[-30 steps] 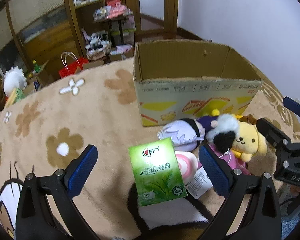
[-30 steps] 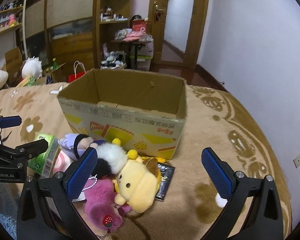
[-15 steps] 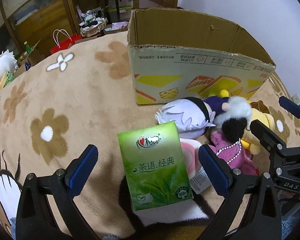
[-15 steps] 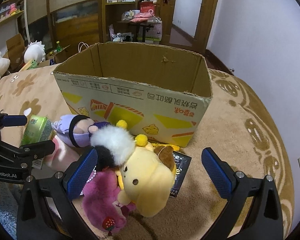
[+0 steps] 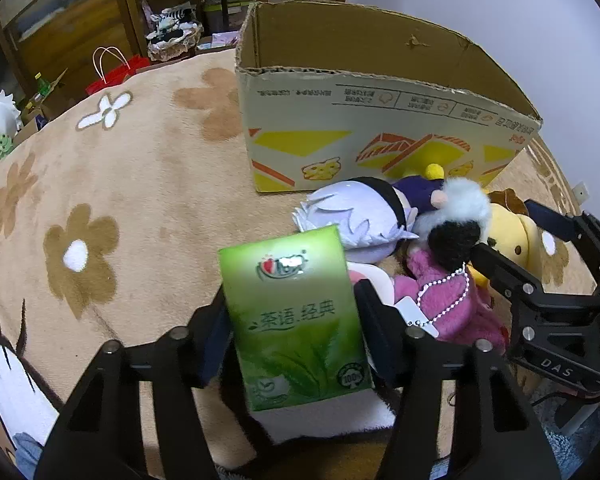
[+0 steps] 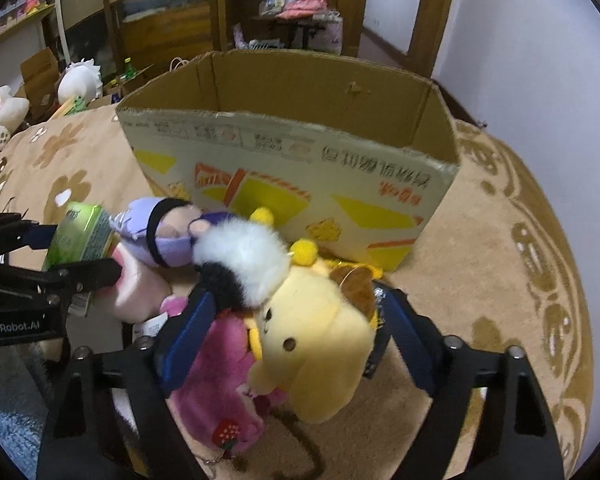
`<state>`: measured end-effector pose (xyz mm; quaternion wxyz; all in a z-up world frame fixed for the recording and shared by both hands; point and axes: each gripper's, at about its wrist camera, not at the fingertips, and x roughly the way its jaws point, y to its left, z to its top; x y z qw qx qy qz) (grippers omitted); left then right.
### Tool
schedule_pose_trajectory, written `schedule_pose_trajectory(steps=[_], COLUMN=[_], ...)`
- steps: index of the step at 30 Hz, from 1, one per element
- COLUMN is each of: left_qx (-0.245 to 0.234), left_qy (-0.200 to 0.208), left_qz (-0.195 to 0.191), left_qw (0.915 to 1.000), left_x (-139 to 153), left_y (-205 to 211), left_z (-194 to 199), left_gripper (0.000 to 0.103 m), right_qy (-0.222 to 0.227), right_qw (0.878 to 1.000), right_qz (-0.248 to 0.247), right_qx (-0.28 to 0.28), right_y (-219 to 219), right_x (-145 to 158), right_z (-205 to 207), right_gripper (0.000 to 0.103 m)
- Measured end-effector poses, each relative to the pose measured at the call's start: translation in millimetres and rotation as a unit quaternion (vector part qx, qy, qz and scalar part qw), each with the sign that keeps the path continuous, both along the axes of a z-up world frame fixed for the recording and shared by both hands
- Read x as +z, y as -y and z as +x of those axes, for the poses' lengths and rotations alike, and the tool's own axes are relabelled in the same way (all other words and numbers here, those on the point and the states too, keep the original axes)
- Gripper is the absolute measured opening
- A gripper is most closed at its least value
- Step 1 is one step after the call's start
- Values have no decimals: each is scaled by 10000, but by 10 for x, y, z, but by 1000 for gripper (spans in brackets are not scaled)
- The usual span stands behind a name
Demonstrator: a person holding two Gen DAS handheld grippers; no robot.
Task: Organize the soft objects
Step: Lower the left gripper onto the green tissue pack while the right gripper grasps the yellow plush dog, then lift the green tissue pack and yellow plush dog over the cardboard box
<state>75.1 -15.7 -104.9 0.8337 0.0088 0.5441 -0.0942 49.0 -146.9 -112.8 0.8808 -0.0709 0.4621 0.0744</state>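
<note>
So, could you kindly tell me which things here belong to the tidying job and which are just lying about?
Part of the job:
- green tissue pack, gripped in the left tongs
- yellow plush dog, between the right tongs, which have just been closing
- pink plush
- lavender-haired doll
- cardboard box

Just lying about:
- red gift bag
- flowered blanket

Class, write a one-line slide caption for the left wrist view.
Left gripper shut on the green tissue pack, plush toys and open cardboard box beyond.

The right claw (image 6: 296, 340), just closing, brackets the yellow plush (image 6: 320, 340).
</note>
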Motion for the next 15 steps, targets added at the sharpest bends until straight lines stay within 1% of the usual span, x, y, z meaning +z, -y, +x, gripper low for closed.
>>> schedule_pose_trajectory(steps=[1, 3, 4, 6, 7, 8, 9, 11, 15], left_qx=[8, 15, 11, 10, 11, 14, 30, 54, 108], left_qy=[5, 21, 34, 66, 86, 102, 125, 158, 259], left_qz=[-14, -15, -4, 28, 44, 63, 91, 128, 156], left_qw=[10000, 10000, 10000, 10000, 10000, 9999, 9999, 9998, 9995], left_x=[2, 7, 9, 18, 24, 29, 37, 66, 117], left_y=[-7, -8, -5, 7, 8, 5, 4, 14, -7], left_z=[3, 0, -5, -13, -20, -23, -26, -59, -94], left_gripper=[56, 56, 56, 56, 56, 56, 56, 56, 56], right_qy=[-18, -27, -44, -108, -154, -174, -178, -223, -218], right_qw=[10000, 10000, 10000, 9999, 9998, 9996, 9995, 9992, 9992], right_qz=[17, 39, 28, 23, 48, 39, 18, 132, 173], right_qx=[9, -3, -32, -108, -146, -207, -248, -292, -292], right_y=[-3, 5, 13, 43, 62, 82, 100, 145, 173], right_x=[-6, -14, -21, -41, -52, -56, -54, -47, -26], right_z=[0, -2, 2, 18, 29, 36, 42, 53, 36], right_gripper=[80, 76, 71, 68, 61, 57, 55, 54, 46])
